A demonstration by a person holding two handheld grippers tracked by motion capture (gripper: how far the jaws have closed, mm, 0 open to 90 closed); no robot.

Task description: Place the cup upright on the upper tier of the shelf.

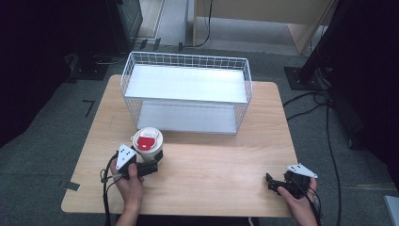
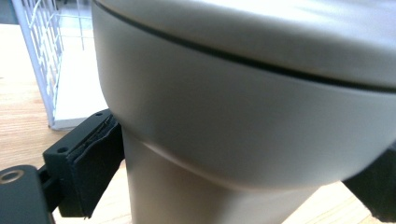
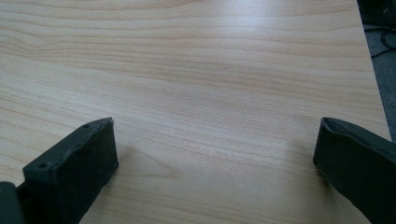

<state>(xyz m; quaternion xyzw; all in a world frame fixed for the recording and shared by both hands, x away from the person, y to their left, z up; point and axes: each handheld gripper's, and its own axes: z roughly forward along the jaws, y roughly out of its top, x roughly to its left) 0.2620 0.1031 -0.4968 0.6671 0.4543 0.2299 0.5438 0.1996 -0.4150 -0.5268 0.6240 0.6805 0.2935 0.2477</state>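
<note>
A white cup (image 1: 147,141) with a red label on its lid stands upright on the wooden table (image 1: 211,174), just in front of the wire basket. My left gripper (image 1: 151,159) is shut on the cup's lower body. In the left gripper view the cup (image 2: 243,116) fills the space between the jaws, and the black pads (image 2: 95,163) press its narrower base below the wide rim. My right gripper (image 1: 270,181) rests low near the table's front right, open. Between its jaws, my right gripper (image 3: 215,163) has bare wood and nothing else.
A white wire basket (image 1: 186,57) with a pale floor stands at the back middle of the table, its front wall close behind the cup; its corner (image 2: 42,70) is at the left of the left gripper view. Dark stands and cables lie on the floor around.
</note>
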